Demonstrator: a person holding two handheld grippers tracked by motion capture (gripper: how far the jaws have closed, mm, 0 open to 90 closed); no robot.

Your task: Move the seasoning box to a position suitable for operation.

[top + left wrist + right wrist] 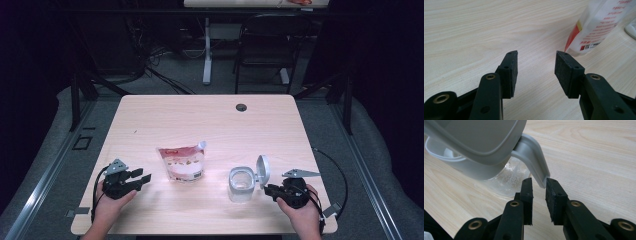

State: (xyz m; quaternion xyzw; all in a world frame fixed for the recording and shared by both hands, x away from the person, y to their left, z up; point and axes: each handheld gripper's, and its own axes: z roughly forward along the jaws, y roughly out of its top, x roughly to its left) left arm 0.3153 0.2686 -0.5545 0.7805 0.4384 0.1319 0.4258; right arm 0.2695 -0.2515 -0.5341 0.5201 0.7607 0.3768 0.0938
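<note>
1. Pale wood table (pixel 150 120), far half bare; plenty of room there.
2. Clear jar (pixel 241 184) sits near-right, lid (pixel 262 170) flipped up on its right side, well in from the near edge.
3. My right gripper (pixel 539 183): jaws narrowly apart, lid's grey tab (pixel 535 165) right at the tips, not clamped; gripping nothing.
4. My left gripper (pixel 536 62) near-left, jaws spread wide, nothing between.
5. Snack pouch (pixel 182 162) lies flat mid-table, btwn both grippers, just right of the left one.

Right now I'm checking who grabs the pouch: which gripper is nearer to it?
Left. The left gripper sits just left of the pouch, jaws open and pointing toward it. The right gripper is farther off, beyond the jar, at its lid tab.
</note>
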